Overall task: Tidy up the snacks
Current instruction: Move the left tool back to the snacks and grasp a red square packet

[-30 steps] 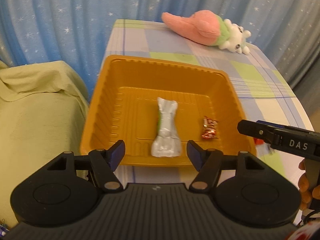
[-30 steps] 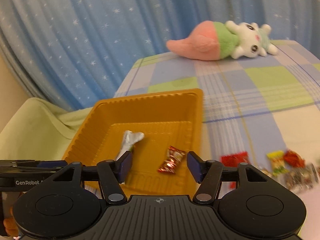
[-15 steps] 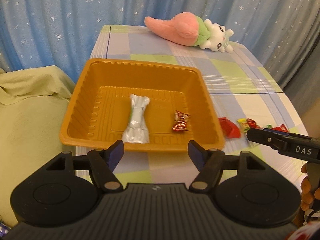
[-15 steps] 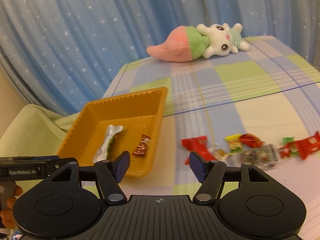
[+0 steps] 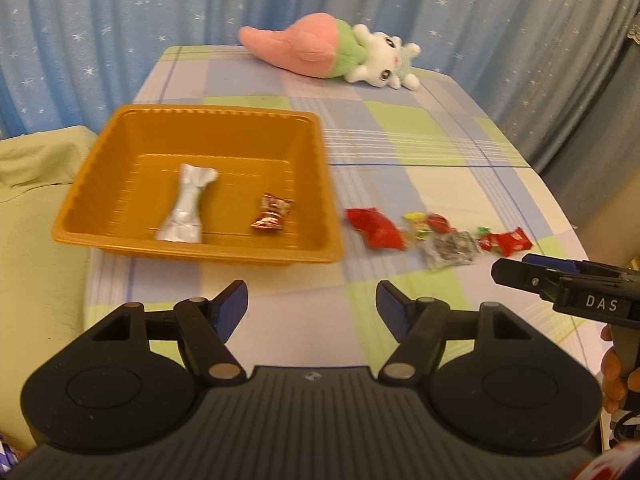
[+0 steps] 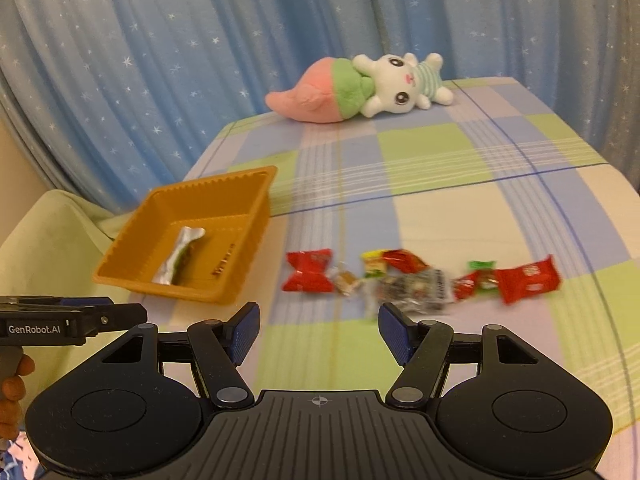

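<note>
Two snacks lie inside the orange tray (image 5: 326,184): a silver foil packet (image 5: 187,205) near the middle of the floor and a small red-and-gold candy (image 5: 272,216) to its right, the two well apart. In the right wrist view the candy is only a dark blur against the tray's right wall, while the foil packet (image 6: 179,256) shows clearly. The tray (image 6: 256,240) rests on a checked tablecloth (image 5: 420,136) near the table's left edge, beside a pale green cushion (image 5: 36,216). Loose snacks lie in a row on the cloth to the right of the tray: a red packet (image 5: 376,229) nearest it, then a yellow-green candy (image 5: 416,225), a clear wrapper with dark contents (image 5: 452,248), and a red bar (image 5: 510,240) at the far end. The same row appears motion-blurred in the right wrist view, from the red packet (image 6: 309,272) to the red bar (image 6: 528,280). The left gripper (image 5: 312,308) hovers over bare cloth in front of the tray, fingers wide apart and holding nothing. The right gripper (image 6: 319,330) hovers just short of the snack row, its fingers likewise spread and holding nothing; its blue pads (image 6: 394,330) frame the clear wrapper (image 6: 412,288). A plush toy (image 5: 340,54) with a pink-and-green body lies on its side at the far end of the table, before a blue star-print curtain (image 5: 120,20)
</note>
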### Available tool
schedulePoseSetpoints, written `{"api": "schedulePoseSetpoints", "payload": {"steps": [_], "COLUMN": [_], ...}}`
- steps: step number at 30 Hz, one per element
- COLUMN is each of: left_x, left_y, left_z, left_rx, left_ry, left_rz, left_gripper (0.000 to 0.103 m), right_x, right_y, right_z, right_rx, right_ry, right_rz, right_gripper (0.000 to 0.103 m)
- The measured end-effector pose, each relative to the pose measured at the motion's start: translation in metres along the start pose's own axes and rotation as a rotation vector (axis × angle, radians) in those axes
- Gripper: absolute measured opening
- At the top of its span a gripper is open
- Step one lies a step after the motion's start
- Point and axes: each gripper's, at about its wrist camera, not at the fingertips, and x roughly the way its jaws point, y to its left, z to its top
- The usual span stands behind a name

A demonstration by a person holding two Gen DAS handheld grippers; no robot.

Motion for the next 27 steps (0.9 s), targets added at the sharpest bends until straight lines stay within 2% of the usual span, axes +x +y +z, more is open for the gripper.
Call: {"api": "schedulePoseSetpoints", "payload": {"steps": [13, 27], "left_x": [0.027, 0.072], "left_y": [-0.065, -0.089], "left_z": [-0.008, 0.005], "left_rx": [0.047, 0.073], "left_ry": [0.036, 0.045], "left_rz": [-0.026, 0.003], "left_gripper": [0.068, 0.065], "right_x": [-0.028, -0.027], "right_y": [-0.072, -0.126], "right_z": [-0.004, -0.003], "right_rx": [0.066, 0.155], "right_ry": [-0.007, -0.006], "right_rz": [-0.069, -0.138], "right_gripper": [0.066, 0.066]}}
